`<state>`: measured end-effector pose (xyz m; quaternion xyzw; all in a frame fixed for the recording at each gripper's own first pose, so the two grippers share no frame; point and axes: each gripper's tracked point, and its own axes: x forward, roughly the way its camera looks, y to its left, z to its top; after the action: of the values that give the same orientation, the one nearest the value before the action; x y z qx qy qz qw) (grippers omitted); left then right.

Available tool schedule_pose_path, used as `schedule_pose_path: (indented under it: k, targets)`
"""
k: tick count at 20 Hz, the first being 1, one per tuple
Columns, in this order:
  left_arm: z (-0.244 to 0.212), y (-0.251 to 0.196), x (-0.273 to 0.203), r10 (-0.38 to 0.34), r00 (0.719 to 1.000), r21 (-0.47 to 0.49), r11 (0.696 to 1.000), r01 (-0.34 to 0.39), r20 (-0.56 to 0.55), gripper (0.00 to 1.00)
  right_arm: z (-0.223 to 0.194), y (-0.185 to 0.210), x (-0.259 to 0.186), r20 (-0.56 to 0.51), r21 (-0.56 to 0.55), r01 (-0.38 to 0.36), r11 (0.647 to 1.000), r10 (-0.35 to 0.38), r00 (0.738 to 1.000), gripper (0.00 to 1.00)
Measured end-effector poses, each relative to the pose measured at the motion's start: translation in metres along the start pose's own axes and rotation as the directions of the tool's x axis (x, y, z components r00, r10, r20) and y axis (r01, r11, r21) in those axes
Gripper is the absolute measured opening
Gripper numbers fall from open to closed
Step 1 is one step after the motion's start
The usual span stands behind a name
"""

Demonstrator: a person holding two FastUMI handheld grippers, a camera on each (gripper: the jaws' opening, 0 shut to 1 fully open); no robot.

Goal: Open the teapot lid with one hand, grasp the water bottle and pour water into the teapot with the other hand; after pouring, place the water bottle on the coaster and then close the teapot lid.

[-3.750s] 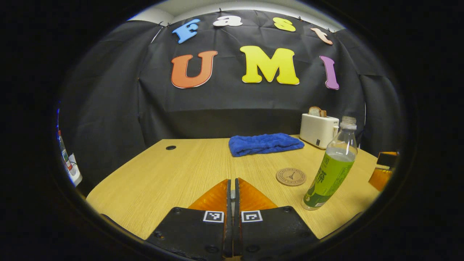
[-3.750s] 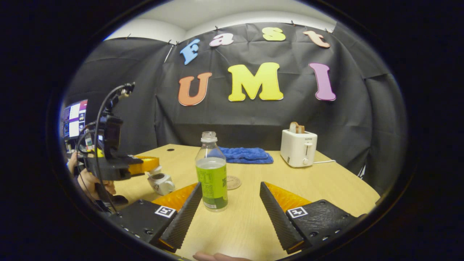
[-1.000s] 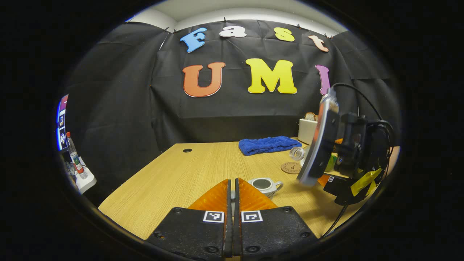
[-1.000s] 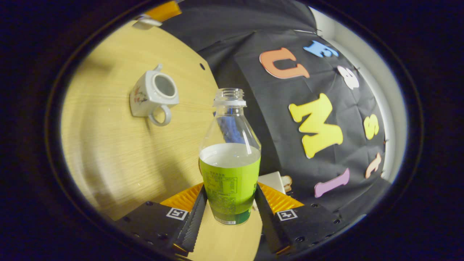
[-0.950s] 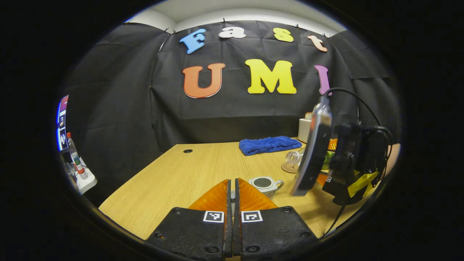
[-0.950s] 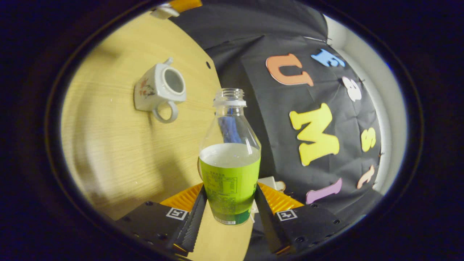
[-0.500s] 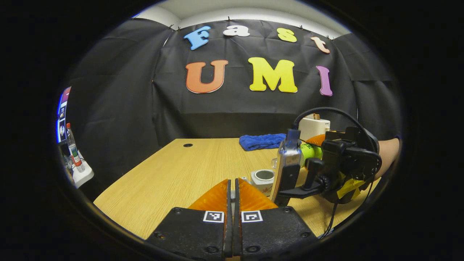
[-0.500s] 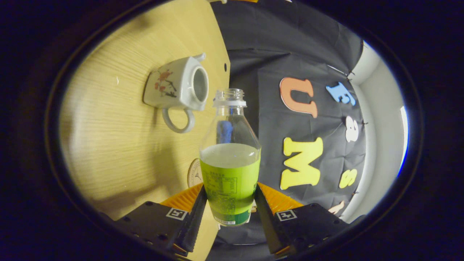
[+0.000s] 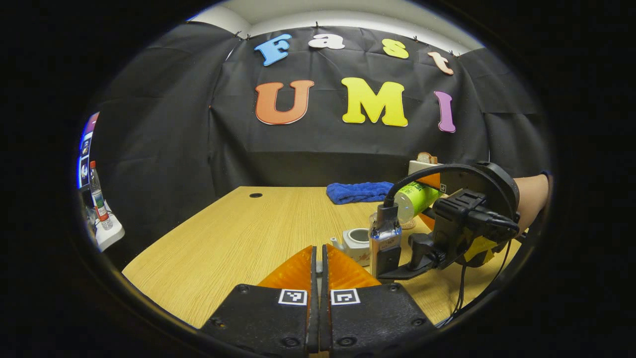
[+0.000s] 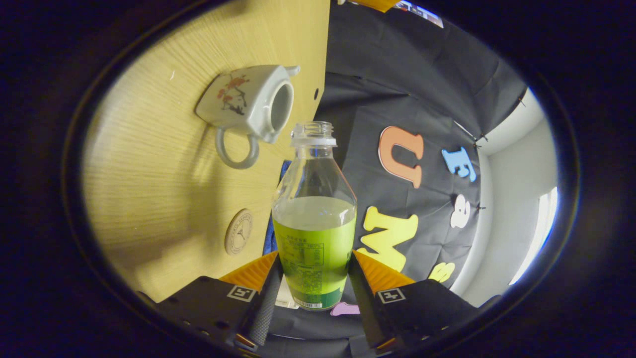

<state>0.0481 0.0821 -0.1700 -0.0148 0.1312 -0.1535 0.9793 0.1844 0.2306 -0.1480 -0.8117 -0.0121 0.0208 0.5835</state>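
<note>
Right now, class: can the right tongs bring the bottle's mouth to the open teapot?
Probably yes. The right tongs grip the bottle, already tipped with its mouth beside the lidless teapot; nothing lies between.

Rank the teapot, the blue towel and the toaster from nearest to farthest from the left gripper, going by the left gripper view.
From the left gripper:
1. Teapot, just ahead, slightly right, lid off.
2. Blue towel, farther back, right of centre.
3. Toaster, at the table's far right, partly hidden behind the right gripper.
</note>
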Motion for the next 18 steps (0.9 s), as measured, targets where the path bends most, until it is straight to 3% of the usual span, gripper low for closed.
schedule_pose_path:
  k: [11,16,18]
  targets:
    - [-0.002,0.010,-0.004,0.013,1.000,-0.008,1.000,-0.013,-0.001,0.03,0.009,-0.026,0.004,0.024,-0.154,0.105,0.983,-0.102,0.994,0.76]
    - [-0.001,0.009,-0.004,0.007,1.000,-0.011,1.000,-0.007,0.008,0.04,0.014,-0.033,0.004,0.041,-0.186,0.123,0.975,-0.118,0.992,0.73]
    - [-0.002,0.012,-0.004,0.011,1.000,-0.012,1.000,-0.011,0.004,0.04,0.017,-0.036,0.005,0.050,-0.204,0.131,0.970,-0.123,0.991,0.76]
